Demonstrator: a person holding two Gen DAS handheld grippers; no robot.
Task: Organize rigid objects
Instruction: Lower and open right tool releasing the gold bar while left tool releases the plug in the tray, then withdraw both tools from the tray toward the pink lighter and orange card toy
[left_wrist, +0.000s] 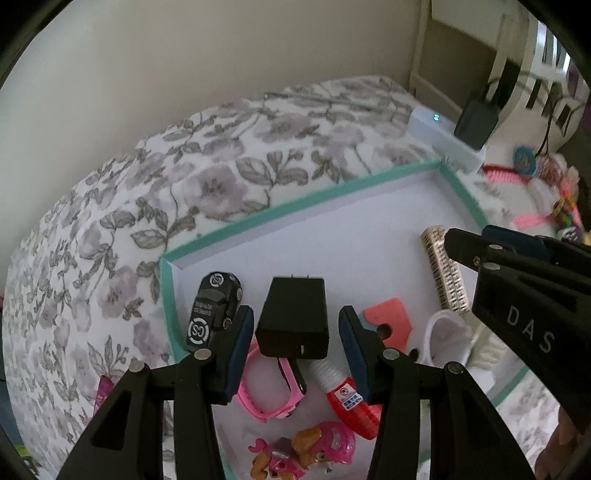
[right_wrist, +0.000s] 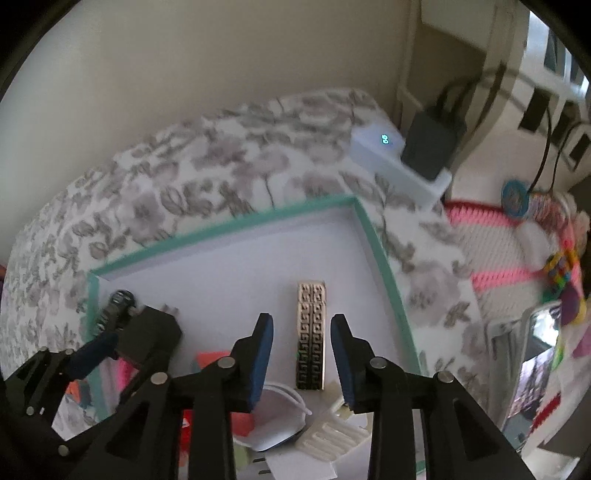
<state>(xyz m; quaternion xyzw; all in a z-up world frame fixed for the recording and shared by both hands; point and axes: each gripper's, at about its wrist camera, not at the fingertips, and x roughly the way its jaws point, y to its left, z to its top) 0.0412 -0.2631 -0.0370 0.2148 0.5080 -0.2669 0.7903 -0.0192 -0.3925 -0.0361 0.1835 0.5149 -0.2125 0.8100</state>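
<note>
Floral-print bed cover (left_wrist: 207, 177) under a beige wall, a shallow white tray with teal rim (left_wrist: 258, 218) lying on it. Both grippers point steeply down into the tray, side by side. Left gripper (left_wrist: 295, 332) hangs over the tray's left half, jaws part open, a black power adapter (left_wrist: 293, 321) standing between them; pads look clear of its sides, no grip seen. Black toy car (left_wrist: 214, 314) just left of the left pad, at the tray's corner. Pink watch (left_wrist: 266, 387), red tube (left_wrist: 351, 398) and pink pup figure (left_wrist: 306, 450) lie below the adapter. Right gripper (right_wrist: 301, 354) hangs over the right half, jaws a little open, a silver patterned bar (right_wrist: 311, 336) lying flat between and beyond them, untouched. White cable (right_wrist: 284, 406) and a white ribbed piece (right_wrist: 332, 439) lie under its fingers, blurred. White box with lit digits (right_wrist: 384, 151) and a black block on it sit past the tray's far corner.
</note>
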